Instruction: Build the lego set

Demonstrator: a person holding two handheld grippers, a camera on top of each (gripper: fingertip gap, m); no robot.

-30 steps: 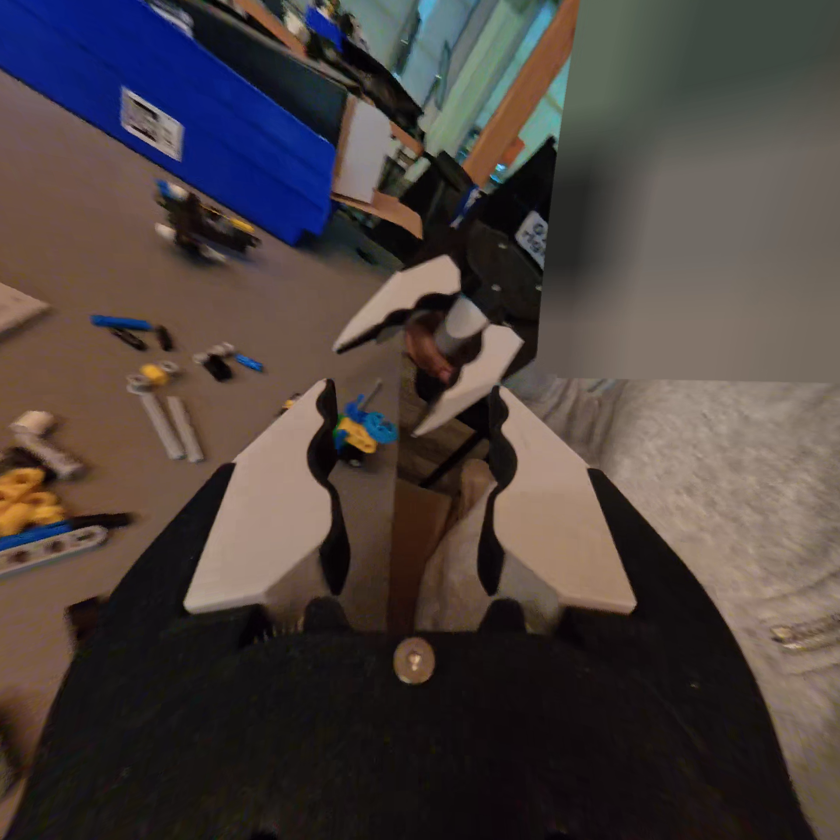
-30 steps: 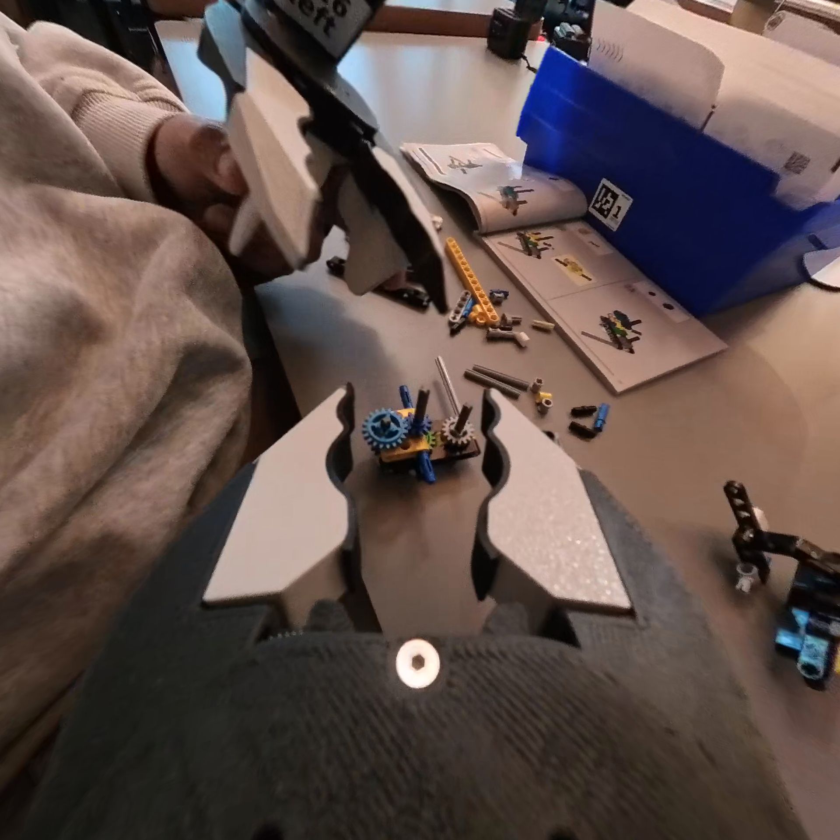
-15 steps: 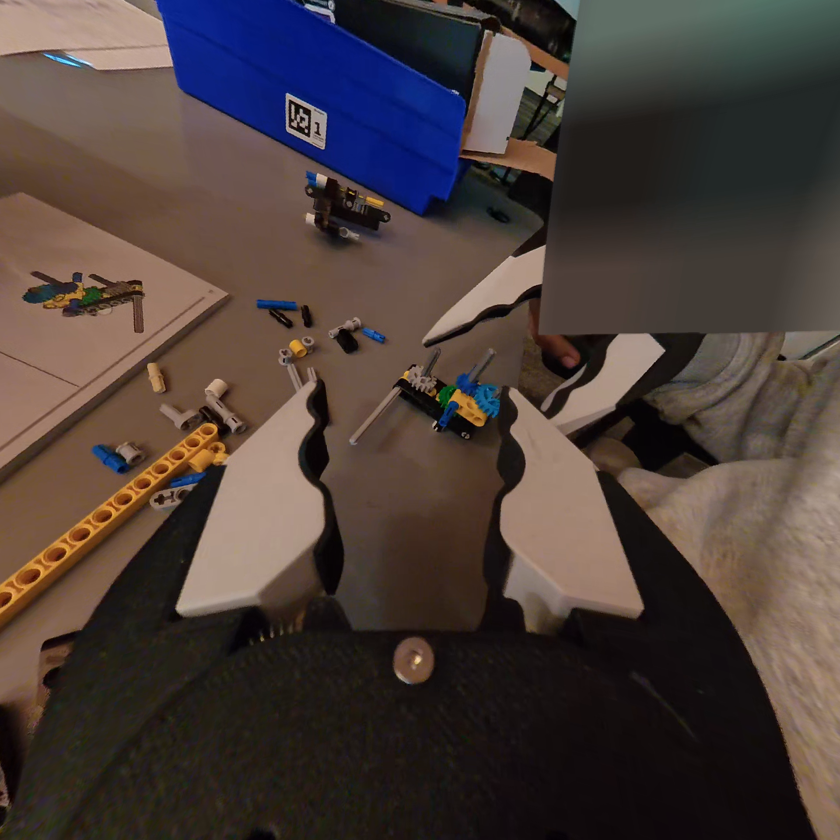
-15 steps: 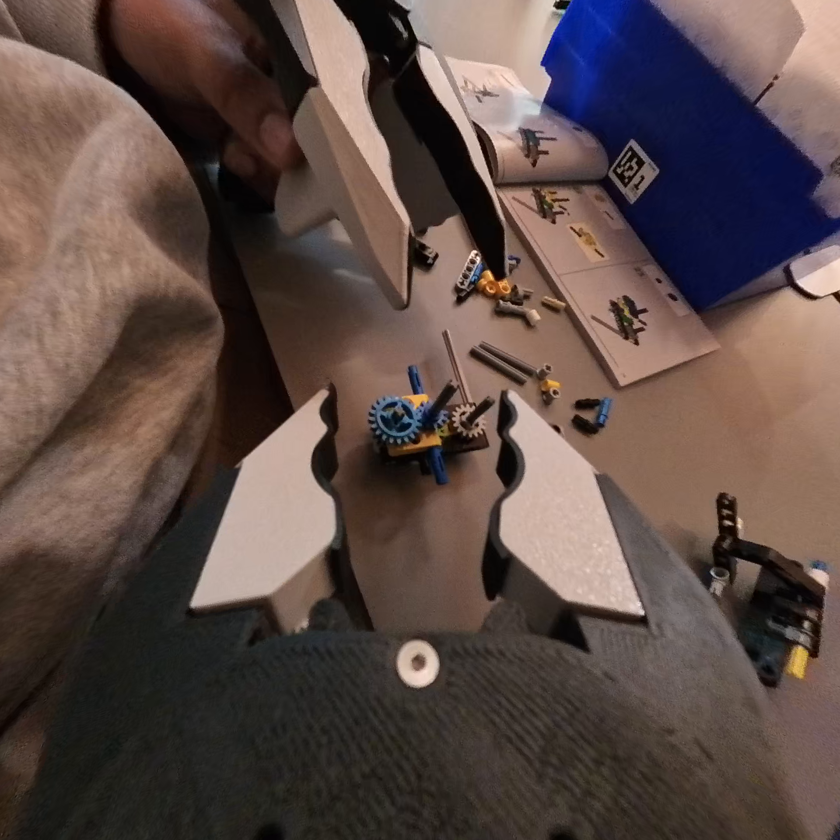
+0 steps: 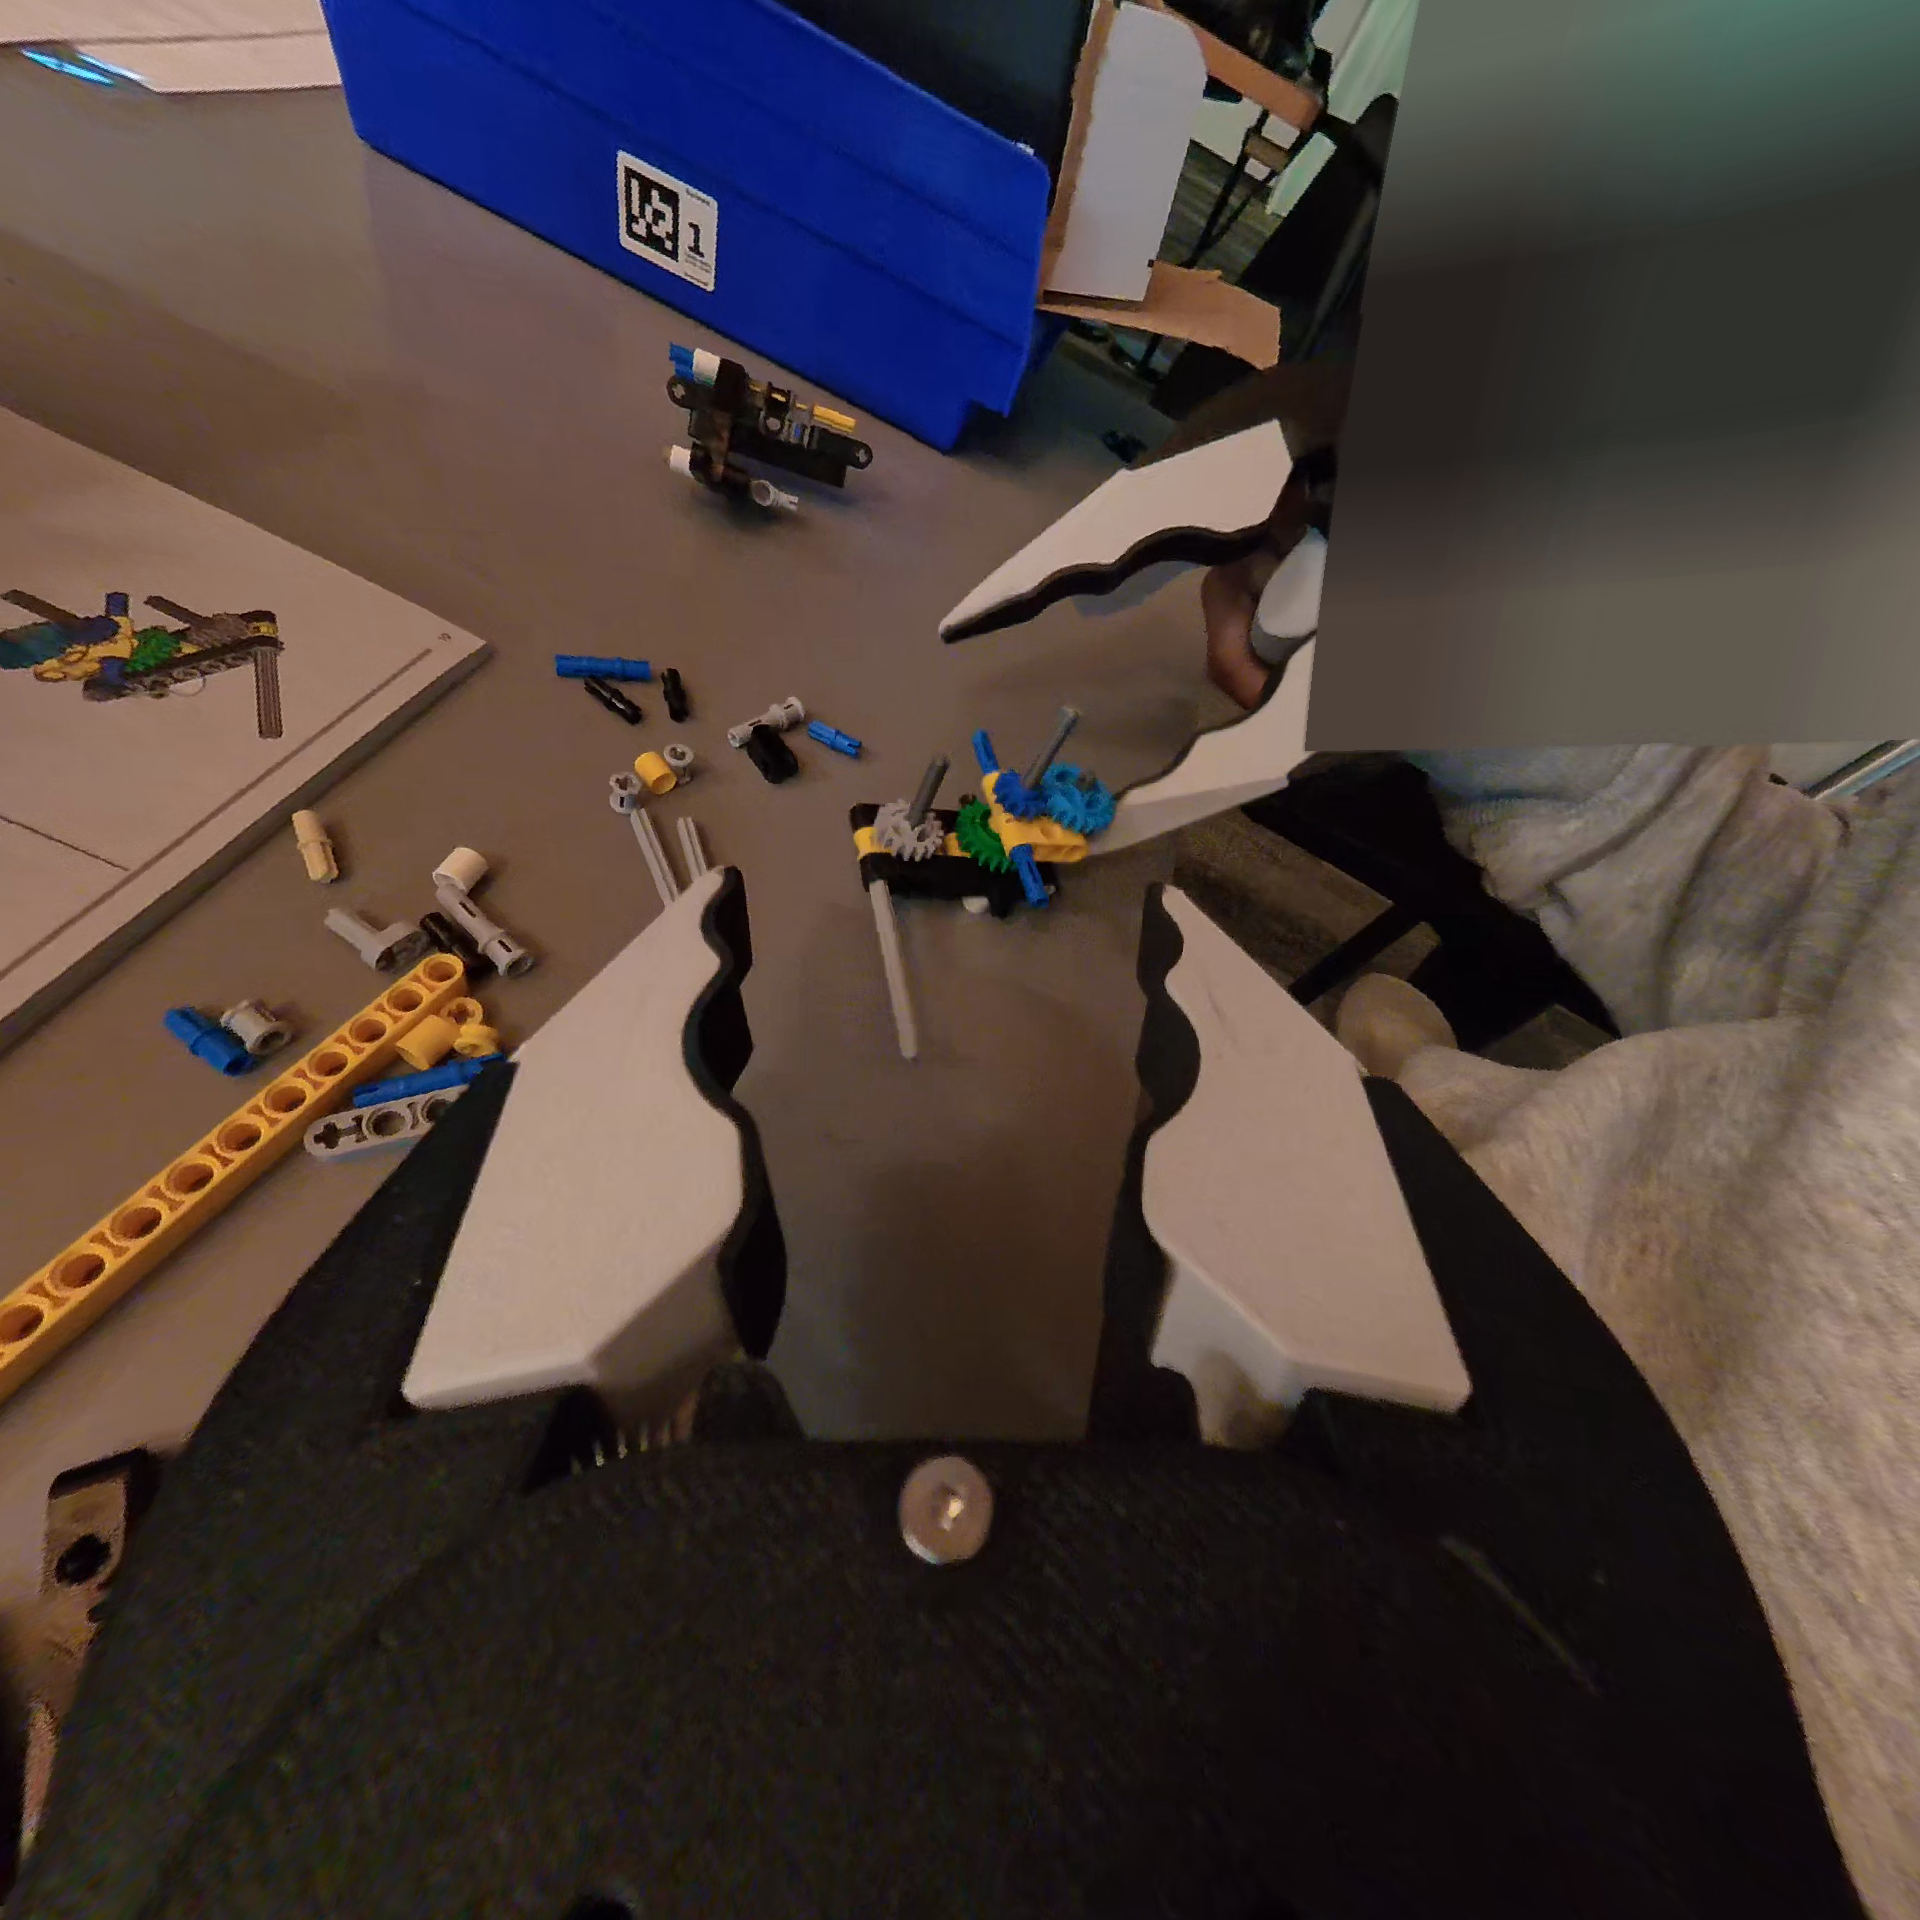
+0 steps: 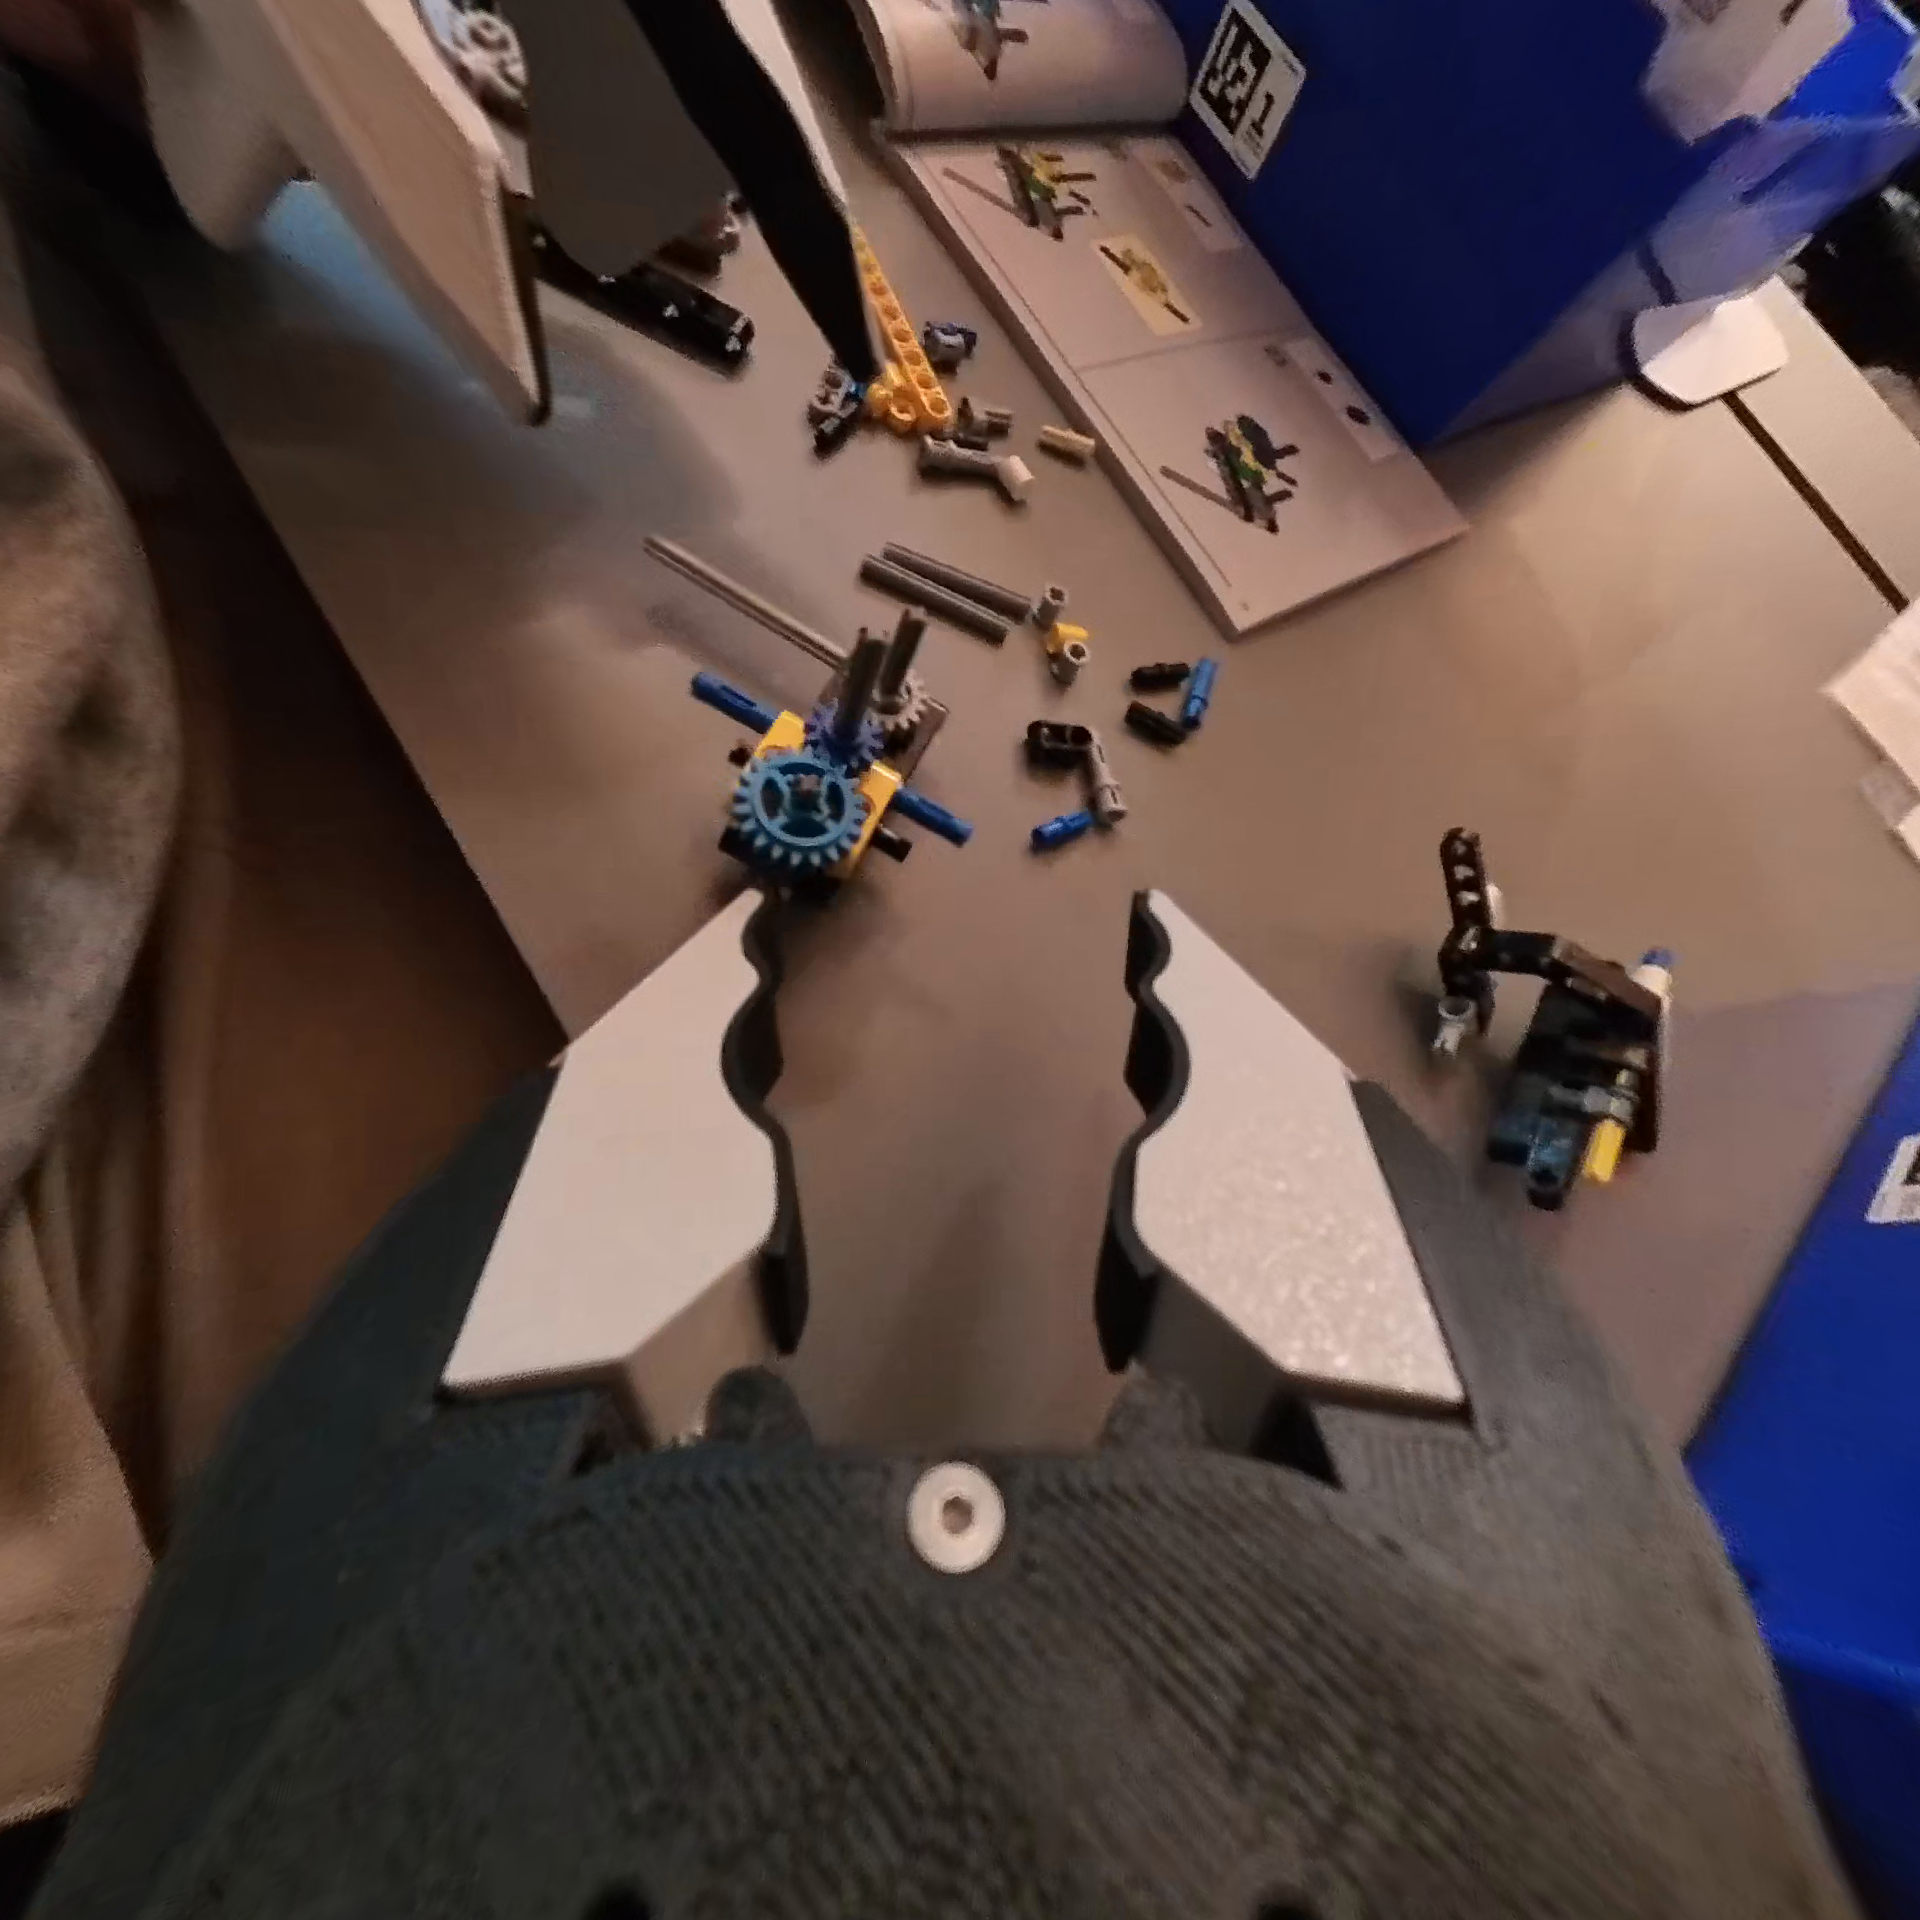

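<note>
A small gear assembly (image 5: pixel 977 831) of yellow, black, blue and green parts with grey axles stands on the grey table near its front edge; it also shows in the right wrist view (image 6: pixel 821 779). My left gripper (image 5: pixel 940 899) is open and empty just short of it. My right gripper (image 6: pixel 945 914) is open and empty, its left fingertip close to the assembly. In the left wrist view the right gripper (image 5: pixel 1049 717) shows beyond the assembly. A second black sub-assembly (image 5: pixel 758 426) stands by the blue bin and shows in the right wrist view (image 6: pixel 1548 1039).
Loose pins, axles and a long yellow beam (image 5: pixel 218 1153) lie scattered at the left. An open instruction booklet (image 5: pixel 187 665) lies beyond them. A blue bin (image 5: pixel 727 156) stands at the back. A person's grey sleeve (image 5: pixel 1662 1091) is at the table's front edge. Spacing between my two grippers at the tips: around 9 cm.
My left gripper has swung down from facing the right gripper to face the table and gear assembly. My right gripper has shifted right, so the assembly now sits off its left fingertip.
</note>
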